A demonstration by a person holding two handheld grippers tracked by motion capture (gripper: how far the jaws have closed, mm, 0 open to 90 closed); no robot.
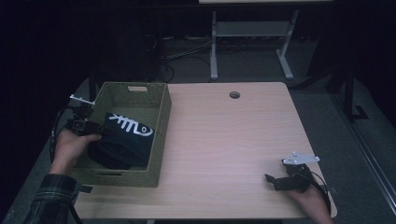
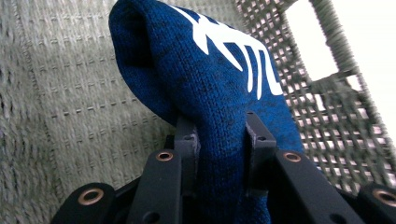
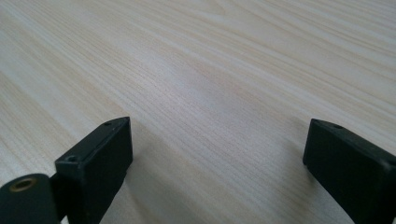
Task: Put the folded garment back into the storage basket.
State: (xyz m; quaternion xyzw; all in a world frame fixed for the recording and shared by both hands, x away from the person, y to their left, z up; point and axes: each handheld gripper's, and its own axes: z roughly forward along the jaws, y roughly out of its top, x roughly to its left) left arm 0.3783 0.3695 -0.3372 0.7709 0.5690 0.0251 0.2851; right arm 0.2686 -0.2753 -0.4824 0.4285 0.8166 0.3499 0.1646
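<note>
Left tool [image 2: 219,140] clamps a fold of the blue garment [image 1: 122,140], which sits inside the woven basket [image 1: 161,126]. Right tool [image 3: 215,158], jaws wide and empty, rests on the desk [image 1: 224,140] well right of the basket. Risk: thin pinch slips, cloth snags the basket wall. Long axis runs diagonally, white print toward the basket's far right.

You see a light wooden bench [image 1: 224,149] with a round cable hole [image 1: 234,94] near its far edge. Beyond it a grey floor [image 1: 252,70] carries dark cables [image 1: 187,53] and the white legs of another desk [image 1: 214,46].
</note>
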